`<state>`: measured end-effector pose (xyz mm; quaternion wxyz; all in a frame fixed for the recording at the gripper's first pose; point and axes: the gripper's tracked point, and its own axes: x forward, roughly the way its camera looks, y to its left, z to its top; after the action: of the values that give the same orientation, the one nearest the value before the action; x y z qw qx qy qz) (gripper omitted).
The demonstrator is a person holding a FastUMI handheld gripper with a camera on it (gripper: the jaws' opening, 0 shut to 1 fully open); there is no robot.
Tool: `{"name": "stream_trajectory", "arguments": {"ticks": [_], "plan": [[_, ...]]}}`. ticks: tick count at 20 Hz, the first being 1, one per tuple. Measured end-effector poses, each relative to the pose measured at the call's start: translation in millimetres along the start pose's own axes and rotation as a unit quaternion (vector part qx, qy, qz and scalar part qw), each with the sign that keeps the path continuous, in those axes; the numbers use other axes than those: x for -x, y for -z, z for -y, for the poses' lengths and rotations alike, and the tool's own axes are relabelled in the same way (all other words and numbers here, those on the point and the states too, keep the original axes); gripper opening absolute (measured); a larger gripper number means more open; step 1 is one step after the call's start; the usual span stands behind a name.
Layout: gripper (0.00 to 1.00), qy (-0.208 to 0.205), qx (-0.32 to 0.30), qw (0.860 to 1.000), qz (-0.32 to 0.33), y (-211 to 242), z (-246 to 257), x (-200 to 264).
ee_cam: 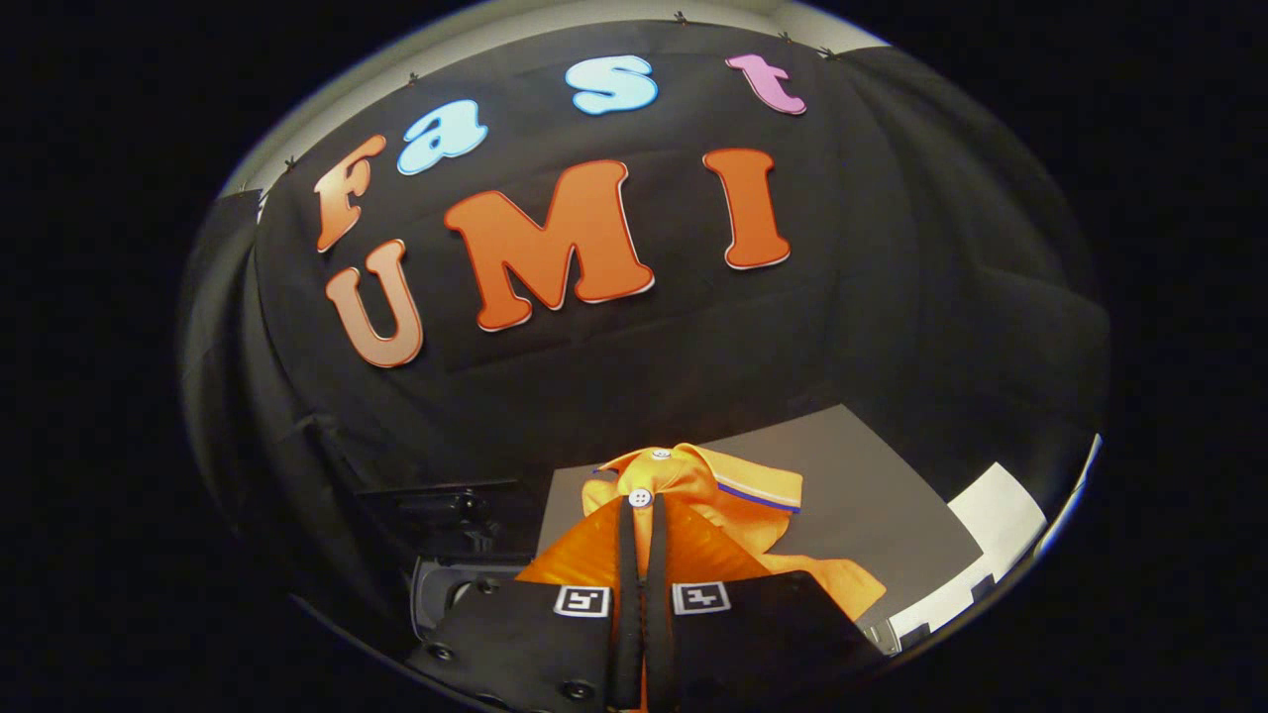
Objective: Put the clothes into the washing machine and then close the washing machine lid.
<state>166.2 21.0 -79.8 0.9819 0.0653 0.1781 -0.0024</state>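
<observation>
shirt (693, 515) between tongs (641, 515), over table (852, 485)

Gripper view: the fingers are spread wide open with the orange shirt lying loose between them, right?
No. In the gripper view the gripper has its fingers closed together, pinching the orange shirt just below its white button. The shirt is indeed between them.

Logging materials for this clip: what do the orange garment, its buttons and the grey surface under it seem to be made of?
Orange garment: woven or knit fabric, likely a polo shirt; it folds softly, with a slight sheen and a striped collar edge. The gripper is shut on it.
Buttons: probably white plastic, round with small holes.
Grey surface: flat and matte, perhaps board or laminate; the picture leaves that open.
</observation>
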Motion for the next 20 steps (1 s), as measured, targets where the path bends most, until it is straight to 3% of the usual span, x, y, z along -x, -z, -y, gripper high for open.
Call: {"name": "stream_trajectory", "arguments": {"ticks": [7, 12, 16, 20], "plan": [[0.09, -0.117, -0.016, 0.992, 0.045, -16, -99, 52], [0.09, -0.192, 0.002, 0.981, 0.028, -3, -184, 57], [0.1, -0.218, 0.012, 0.976, -0.005, 46, -254, 26], [0.09, -0.209, 0.014, 0.976, -0.053, 118, -306, -37]]}}
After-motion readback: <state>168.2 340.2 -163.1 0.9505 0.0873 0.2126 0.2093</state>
